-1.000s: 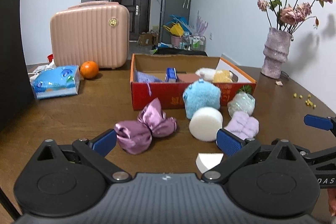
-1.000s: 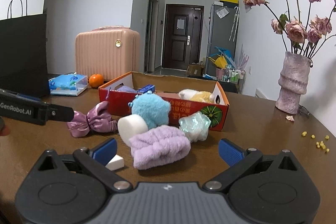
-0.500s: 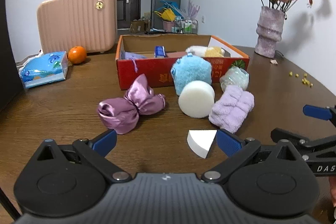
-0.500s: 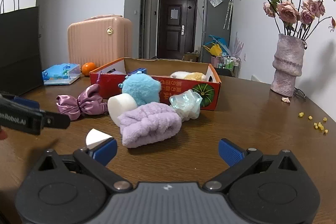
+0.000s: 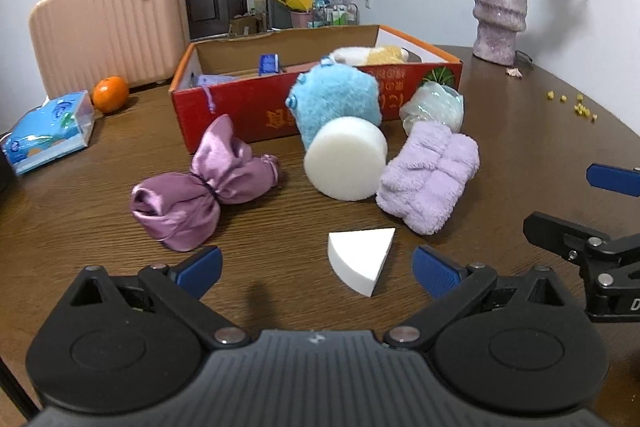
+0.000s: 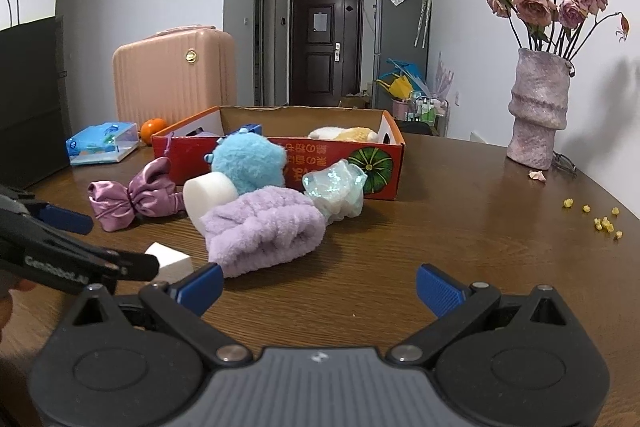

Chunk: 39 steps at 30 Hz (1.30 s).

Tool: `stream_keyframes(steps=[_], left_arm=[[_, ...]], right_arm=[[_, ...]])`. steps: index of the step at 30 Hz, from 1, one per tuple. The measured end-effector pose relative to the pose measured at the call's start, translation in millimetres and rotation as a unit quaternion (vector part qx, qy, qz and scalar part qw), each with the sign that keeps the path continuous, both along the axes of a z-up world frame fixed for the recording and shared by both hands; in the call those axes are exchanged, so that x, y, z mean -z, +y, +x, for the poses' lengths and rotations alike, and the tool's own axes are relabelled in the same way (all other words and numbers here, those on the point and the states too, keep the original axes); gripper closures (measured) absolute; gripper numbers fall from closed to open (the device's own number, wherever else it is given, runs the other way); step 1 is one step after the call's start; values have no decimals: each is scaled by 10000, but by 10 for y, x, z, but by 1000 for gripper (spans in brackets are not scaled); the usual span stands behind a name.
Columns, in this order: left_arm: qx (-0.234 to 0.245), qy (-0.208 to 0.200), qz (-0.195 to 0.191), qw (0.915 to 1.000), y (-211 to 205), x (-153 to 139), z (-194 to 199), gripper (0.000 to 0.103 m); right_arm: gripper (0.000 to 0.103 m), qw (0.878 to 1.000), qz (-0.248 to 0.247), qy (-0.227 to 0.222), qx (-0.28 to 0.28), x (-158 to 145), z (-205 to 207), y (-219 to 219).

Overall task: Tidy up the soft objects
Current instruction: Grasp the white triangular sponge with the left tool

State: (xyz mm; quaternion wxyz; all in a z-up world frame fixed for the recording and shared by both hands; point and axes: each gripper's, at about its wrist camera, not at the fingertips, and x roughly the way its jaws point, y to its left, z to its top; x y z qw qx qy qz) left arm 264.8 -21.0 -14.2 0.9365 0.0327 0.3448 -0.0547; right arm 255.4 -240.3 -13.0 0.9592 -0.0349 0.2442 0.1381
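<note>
1. Compared with the earlier frames, the left gripper (image 5: 316,269) has been brought lower and closer to the table (image 5: 80,195), so that the white wedge sponge (image 5: 362,259) is now seen just ahead of its fingertips.
2. The jaws of the left gripper are held wide apart and nothing is gripped; the wedge sponge lies between the lines of the two fingers, not touched.
3. The right gripper (image 6: 318,285) is also spread wide and is empty; the lilac fluffy towel (image 6: 262,229) lies just beyond its left fingertip.
4. Behind the wedge, the white round sponge (image 5: 346,159) is found, touching the lilac fluffy towel on its right side.
5. To the left of it, the purple satin bow (image 5: 202,183) is laid on the table.
6. Further back, the blue plush toy (image 5: 334,101) and the shiny pale pouch (image 5: 434,107) are placed against the red cardboard box (image 5: 240,107).
7. Inside the box some soft items are seen.
</note>
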Motion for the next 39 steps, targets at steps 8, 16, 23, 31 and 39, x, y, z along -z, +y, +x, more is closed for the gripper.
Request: stream_keyframes(steps=[8,16,23,31,39], left_arm=[[34,72,151,9999,-101,130,179,0],[304,160,82,9994,-146,201,235,43],[564,103,-54,9983,-167,183,195,69],[503,-101,-254,9984,-79,94,138,69],[374,-351,-354,9981,27,-6,75,69]], right_arm=[[0,9999,43,43,81,28,32,-44],[0,9999,52,78,103,46,50,-46],[0,9999,39,119,117,68,67,-39],[0,9998,23,186,9,81,97,21],[0,9998,-98,46,-195,-28,116,155]])
